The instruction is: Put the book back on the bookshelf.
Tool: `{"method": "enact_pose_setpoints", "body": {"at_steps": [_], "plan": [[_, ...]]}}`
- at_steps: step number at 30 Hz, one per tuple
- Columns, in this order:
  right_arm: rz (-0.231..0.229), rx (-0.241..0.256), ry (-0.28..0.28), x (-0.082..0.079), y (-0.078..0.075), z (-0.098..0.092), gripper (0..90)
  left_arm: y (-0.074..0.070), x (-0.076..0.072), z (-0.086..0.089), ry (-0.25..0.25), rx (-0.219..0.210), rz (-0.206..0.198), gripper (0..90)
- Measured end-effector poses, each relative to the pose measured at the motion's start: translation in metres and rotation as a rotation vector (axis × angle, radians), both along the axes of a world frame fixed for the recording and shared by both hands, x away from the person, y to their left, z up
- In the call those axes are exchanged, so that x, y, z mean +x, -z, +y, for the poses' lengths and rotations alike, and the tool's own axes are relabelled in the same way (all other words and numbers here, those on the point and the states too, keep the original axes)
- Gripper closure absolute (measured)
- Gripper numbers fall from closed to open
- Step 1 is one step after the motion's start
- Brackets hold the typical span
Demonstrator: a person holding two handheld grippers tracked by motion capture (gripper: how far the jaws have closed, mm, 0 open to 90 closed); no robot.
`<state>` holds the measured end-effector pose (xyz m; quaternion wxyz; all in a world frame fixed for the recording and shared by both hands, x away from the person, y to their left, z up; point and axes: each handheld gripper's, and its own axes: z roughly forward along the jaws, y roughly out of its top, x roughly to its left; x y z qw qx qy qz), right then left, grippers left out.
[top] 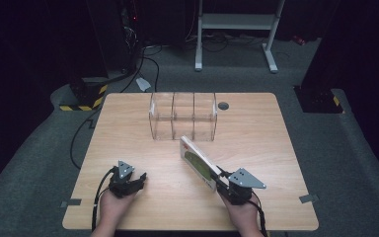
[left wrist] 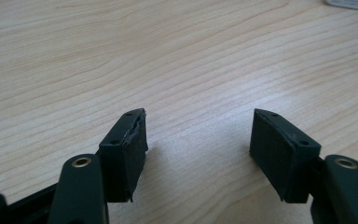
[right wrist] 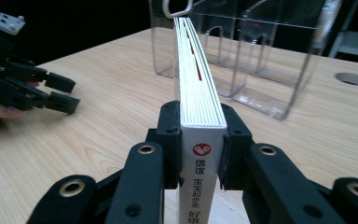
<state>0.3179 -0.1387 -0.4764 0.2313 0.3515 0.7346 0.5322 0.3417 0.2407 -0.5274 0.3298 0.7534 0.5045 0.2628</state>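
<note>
While the room beyond stays too dark to read, the pale wood-grain table (top: 143, 207) is well lit, though its near edge is cut off by the person's forearms in the high view. Toward its far side stands a clear plastic organiser with three upright compartments (top: 183, 116); its walls are see-through, so the dividers are hard to separate from one another, and its top runs out of frame in the right gripper view (right wrist: 256, 56). Just right of it sits a small round grey grommet (top: 223, 105) set in the tabletop.

Nearer the person, a thin white book with a green cover panel and a red mark (top: 198, 163) is lifted on edge, tilted, its far end pointing at the organiser but apart from it. The right gripper (top: 220, 174) is clenched on the book's near end, with a jaw pressed to each cover; in its own view the spine (right wrist: 202, 182) carries a red heart badge and printed characters, the lowest of them cut off at the bottom.

The left gripper (top: 140, 178) rests low over the table's near left, well apart from the book, jaws spread with bare wood between them (left wrist: 198, 144). One pad's rubber (left wrist: 137, 135) looks frayed along its edge.
</note>
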Motion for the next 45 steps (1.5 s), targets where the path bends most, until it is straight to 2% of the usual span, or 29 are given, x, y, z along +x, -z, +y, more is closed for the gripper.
{"method": "enact_pose_setpoints", "body": {"at_steps": [3, 6, 11, 17, 20, 30, 32, 37, 41, 45], "plan": [[0.003, -0.002, 0.027, -0.001, 0.000, -0.005, 74.2, 0.000, 0.006, 0.002, -0.010, -0.012, 0.013, 32.9], [0.019, 0.004, 0.047, -0.002, -0.001, -0.010, 74.1, 0.001, 0.011, 0.005, -0.018, -0.050, 0.041, 28.7], [0.028, 0.007, 0.063, -0.004, -0.002, -0.012, 73.7, 0.001, 0.014, 0.005, -0.018, -0.047, 0.042, 25.6], [0.011, -0.006, 0.101, -0.006, -0.002, -0.006, 70.5, 0.001, 0.014, 0.005, -0.017, -0.046, 0.043, 25.4], [0.023, 0.015, 0.101, -0.005, -0.002, -0.005, 71.2, 0.001, 0.014, 0.005, -0.017, -0.047, 0.043, 25.4], [0.012, -0.006, 0.125, -0.004, -0.002, 0.006, 74.8, 0.001, 0.011, 0.004, 0.000, -0.047, 0.044, 25.6], [0.015, -0.014, 0.135, -0.005, -0.004, 0.010, 75.1, 0.001, 0.011, 0.004, 0.003, -0.047, 0.043, 25.8], [-0.032, -0.063, 0.197, -0.010, -0.017, 0.013, 75.4, 0.001, 0.011, 0.005, 0.006, -0.048, 0.042, 26.1], [-0.029, -0.033, 0.243, -0.007, -0.025, 0.003, 75.4, 0.001, 0.011, 0.005, 0.006, -0.048, 0.042, 26.1], [-0.045, -0.034, 0.283, -0.001, -0.032, 0.000, 75.4, 0.001, 0.011, 0.005, 0.007, -0.047, 0.042, 26.1]]}}
